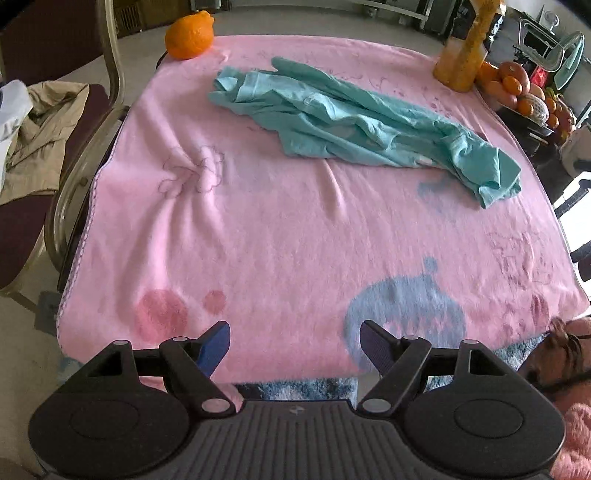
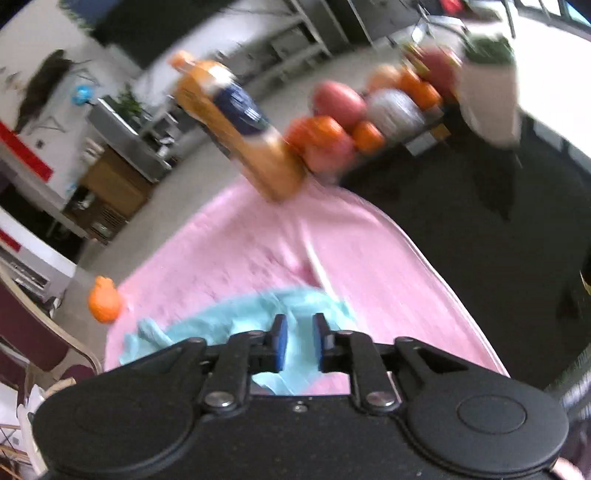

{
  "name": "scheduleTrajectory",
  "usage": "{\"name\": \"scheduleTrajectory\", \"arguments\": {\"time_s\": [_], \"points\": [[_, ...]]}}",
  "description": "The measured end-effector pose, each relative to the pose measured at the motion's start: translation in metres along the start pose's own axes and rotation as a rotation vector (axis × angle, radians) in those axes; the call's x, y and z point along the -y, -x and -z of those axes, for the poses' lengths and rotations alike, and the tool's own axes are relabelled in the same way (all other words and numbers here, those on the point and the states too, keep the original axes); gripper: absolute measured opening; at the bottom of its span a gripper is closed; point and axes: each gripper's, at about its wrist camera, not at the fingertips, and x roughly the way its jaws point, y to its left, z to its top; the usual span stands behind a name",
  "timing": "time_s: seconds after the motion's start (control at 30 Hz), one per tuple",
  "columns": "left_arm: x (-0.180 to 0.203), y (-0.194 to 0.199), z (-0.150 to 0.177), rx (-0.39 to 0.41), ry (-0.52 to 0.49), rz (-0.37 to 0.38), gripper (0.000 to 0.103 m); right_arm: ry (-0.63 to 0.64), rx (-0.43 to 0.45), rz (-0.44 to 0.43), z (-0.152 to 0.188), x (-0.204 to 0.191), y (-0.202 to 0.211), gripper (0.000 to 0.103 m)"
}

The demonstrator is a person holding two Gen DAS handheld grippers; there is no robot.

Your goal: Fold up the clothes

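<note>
The left gripper [image 1: 293,341] is spread wide, holding nothing, over the near edge of the desk. Its blue pads [image 1: 214,345] are well apart. A small logo mark sits on the gripper body, too small to identify.

The right gripper [image 2: 300,341] is set narrow, with a slim gap between its blue pads [image 2: 281,341]. Teal fabric shows in and behind that gap; whether the pads grip it cannot be told, as the right wrist view is motion-blurred.

The teal garment [image 1: 354,125] lies crumpled in a long diagonal heap on the far half of the desk, running from far centre toward the right edge. It is unfolded.

The desk is covered by a pink blanket [image 1: 266,229] with printed figures: a flower outline, red heart shapes and a blue rounded figure. No lettering on it can be read. The blanket is wrinkled near the flower print.

At the far left corner sits an orange fruit [image 1: 190,35]. At the far right corner stands an orange juice bottle [image 1: 461,48] with a dark label [image 2: 242,107]; the label text is unreadable. Just beside the bottle, a fruit bowl [image 1: 528,98] holds oranges and red fruit.

A metal-framed chair [image 1: 96,122] to the left of the desk carries beige clothing [image 1: 40,129]. Shelving and furniture fill the room behind, blurred. The bottle top is cut off in the left wrist view.
</note>
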Motion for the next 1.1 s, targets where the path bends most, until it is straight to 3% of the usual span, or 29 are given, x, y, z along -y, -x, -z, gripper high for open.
{"name": "scheduleTrajectory", "arguments": {"time_s": [0.13,0.27,0.4,0.47,0.6,0.83,1.1], "points": [[-0.003,0.0,-0.019,0.028,0.048,0.002,0.075,-0.022,-0.059,-0.064,0.016,-0.006,-0.001,0.026],[-0.016,0.002,-0.054,0.074,0.149,0.017,0.065,-0.061,-0.096,-0.19,0.028,-0.023,-0.003,0.029],[-0.032,-0.003,-0.105,0.151,0.272,0.085,0.05,-0.092,-0.063,-0.295,0.024,-0.035,-0.011,0.029],[-0.038,-0.017,-0.129,0.159,0.332,0.149,0.047,-0.107,-0.034,-0.329,0.02,-0.04,-0.018,0.03],[-0.046,-0.062,-0.16,0.1,0.458,0.286,0.039,-0.143,-0.013,-0.368,0.018,-0.041,-0.032,0.039],[-0.056,-0.131,-0.17,0.016,0.654,0.528,0.039,-0.203,-0.042,-0.337,0.021,-0.02,-0.062,0.041],[-0.054,-0.159,-0.17,0.06,0.699,0.546,0.04,-0.243,-0.079,-0.309,0.026,-0.003,-0.085,0.041]]}}
